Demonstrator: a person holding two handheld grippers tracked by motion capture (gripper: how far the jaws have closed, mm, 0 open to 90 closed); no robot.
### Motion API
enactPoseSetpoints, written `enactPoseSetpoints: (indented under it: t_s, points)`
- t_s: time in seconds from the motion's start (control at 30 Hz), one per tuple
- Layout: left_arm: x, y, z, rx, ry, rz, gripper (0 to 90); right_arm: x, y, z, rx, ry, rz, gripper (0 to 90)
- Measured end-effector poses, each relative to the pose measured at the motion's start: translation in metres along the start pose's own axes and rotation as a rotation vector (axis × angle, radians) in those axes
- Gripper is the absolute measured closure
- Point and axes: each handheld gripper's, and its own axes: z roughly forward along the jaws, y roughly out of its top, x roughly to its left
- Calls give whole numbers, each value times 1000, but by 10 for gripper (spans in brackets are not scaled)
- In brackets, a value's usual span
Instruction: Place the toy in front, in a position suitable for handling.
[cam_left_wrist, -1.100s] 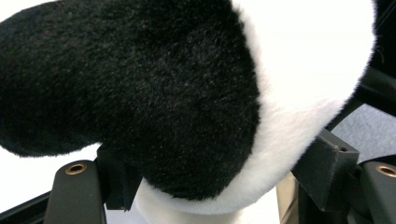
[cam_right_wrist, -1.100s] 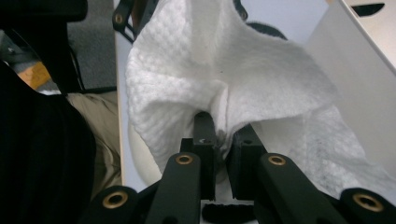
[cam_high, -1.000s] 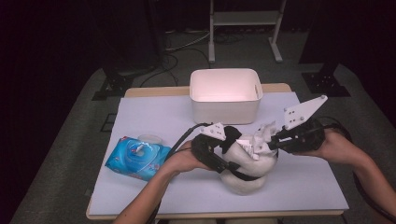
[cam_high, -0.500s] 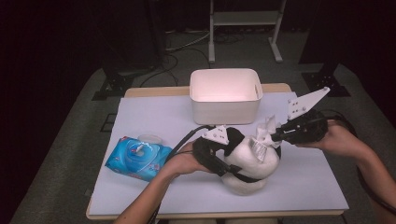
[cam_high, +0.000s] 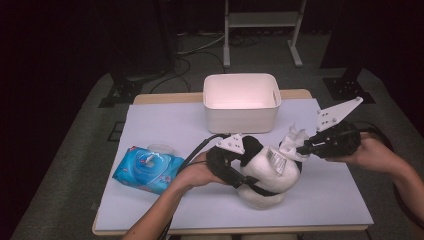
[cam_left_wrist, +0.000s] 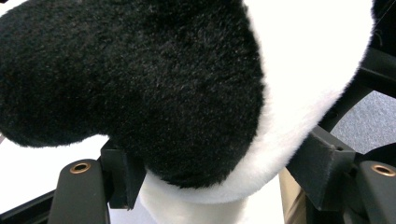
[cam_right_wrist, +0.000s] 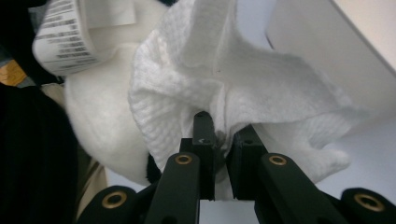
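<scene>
Near table edge, centre-right: plush panda (cam_high: 265, 175), black-and-white, sewn label up. My left gripper (cam_high: 235, 162) clamped on its black limb, steadying. My right gripper (cam_high: 302, 148) pinched tight on white wipe (cam_high: 294, 140), wipe touching panda's right flank; panda lies left of it, I judge wiping next. Left edge: blue wipes pack (cam_high: 147, 169). Far edge: white bin (cam_high: 241, 102), nothing visible inside.

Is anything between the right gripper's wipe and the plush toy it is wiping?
Nothing visible. The right gripper is shut on the wipe, which lies right against the plush toy; the left gripper grips the toy's far side, and the bin stands behind.
</scene>
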Motion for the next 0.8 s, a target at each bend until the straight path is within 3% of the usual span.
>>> enactPoseSetpoints:
  t_s: [0.17,0.37,0.53,0.8]
  points:
    - [0,4,2,7,0,18,280,6,5,1,-9,42,-21,817]
    - [-1,8,5,16,-9,38,280,12,25,8,12,59,-64,817]
    - [-1,8,3,22,-8,45,284,16,39,12,-3,71,-92,818]
    - [2,5,-2,12,-6,32,290,15,29,7,-17,80,-65,818]
